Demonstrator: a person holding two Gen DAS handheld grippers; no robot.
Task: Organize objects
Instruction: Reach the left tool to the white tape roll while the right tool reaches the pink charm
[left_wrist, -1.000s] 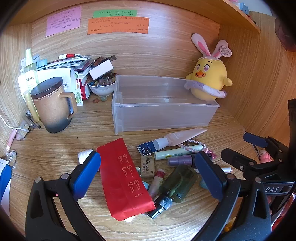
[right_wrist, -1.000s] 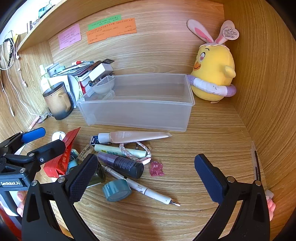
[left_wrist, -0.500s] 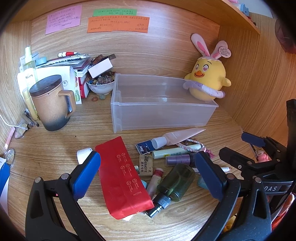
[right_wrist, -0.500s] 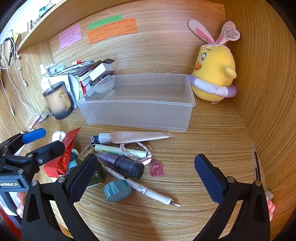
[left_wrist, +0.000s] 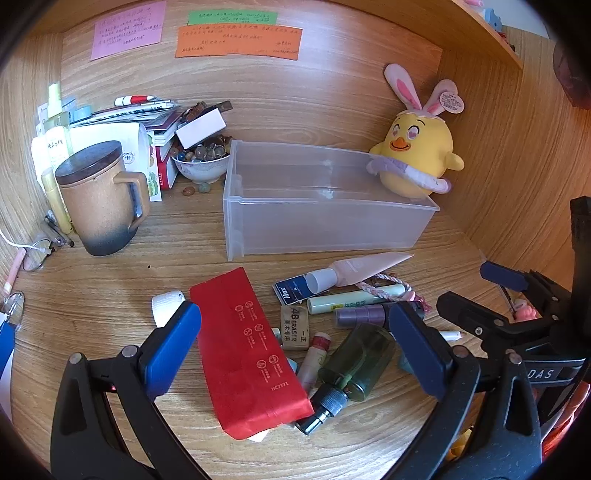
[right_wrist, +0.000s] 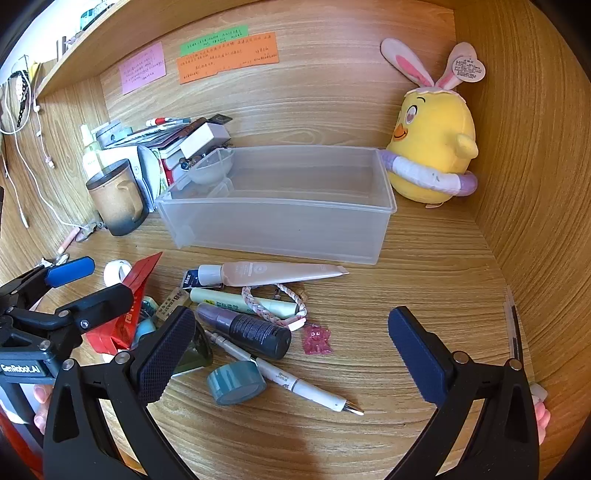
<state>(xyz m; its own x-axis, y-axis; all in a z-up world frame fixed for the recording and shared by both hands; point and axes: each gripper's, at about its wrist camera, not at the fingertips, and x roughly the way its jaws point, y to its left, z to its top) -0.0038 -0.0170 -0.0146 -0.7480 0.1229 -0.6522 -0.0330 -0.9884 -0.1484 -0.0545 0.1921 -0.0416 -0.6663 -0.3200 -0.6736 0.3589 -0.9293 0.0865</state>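
A clear plastic bin (left_wrist: 325, 221) (right_wrist: 280, 225) stands empty at the back of the wooden desk. In front of it lies a heap of small items: a red pouch (left_wrist: 247, 350), a pink tube (right_wrist: 273, 273), a green dropper bottle (left_wrist: 354, 358), a purple bottle (right_wrist: 247, 328), an eraser (left_wrist: 294, 326), a white pen (right_wrist: 295, 384) and a teal tape roll (right_wrist: 236, 382). My left gripper (left_wrist: 295, 350) hovers open over the pouch and the green bottle, holding nothing. Above the desk right of the heap, my right gripper (right_wrist: 291, 354) is open and empty.
A lidded brown mug (left_wrist: 99, 199), stacked books and a bowl of beads (left_wrist: 201, 162) crowd the back left. A yellow plush chick (right_wrist: 432, 147) sits in the back right corner. Wooden walls close in on both sides. A pen (right_wrist: 513, 328) lies along the right wall.
Both grippers stay open. The left view has shifted slightly, with the scene sliding a little left and down; the right view is nearly unchanged.
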